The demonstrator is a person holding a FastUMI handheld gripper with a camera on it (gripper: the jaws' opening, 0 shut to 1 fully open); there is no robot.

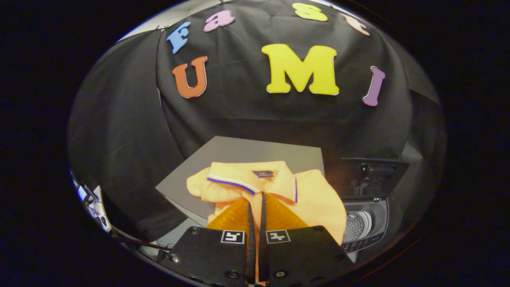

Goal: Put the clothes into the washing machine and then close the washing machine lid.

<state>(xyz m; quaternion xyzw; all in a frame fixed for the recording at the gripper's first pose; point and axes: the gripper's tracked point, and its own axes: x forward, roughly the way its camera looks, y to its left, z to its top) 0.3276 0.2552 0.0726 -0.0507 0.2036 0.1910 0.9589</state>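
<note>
Shirt (255,187) first: an orange polo with a dark-trimmed collar hangs from the gripper (256,199), whose two fingers are pressed almost together on a fold of the fabric just below the collar, with only a thin strip of cloth in the slit between them. The rest of the garment bunches ahead of the fingers, spreading toward ten o'clock and two o'clock, and appears lifted off the grey board (247,155) that lies beyond it at twelve o'clock.

The washing machine (364,223) sits at about three o'clock from the fingertips, its perforated drum open to view. Its lid (370,175) stands raised behind the opening, toward two o'clock.

My reading is that the carry to the drum is the step in hand. To do it well, the pinch should stay firm while the gripper swings toward three o'clock, high enough that the trailing sleeves clear the rim of the machine rather than drag on it. The loose right side of the shirt already hangs close to the opening and could drape over the edge, so centring the gripper above the drum before lowering seems wise. Release only once most of the cloth is inside; any tail left on the rim would probably block the lid from shutting.
</note>
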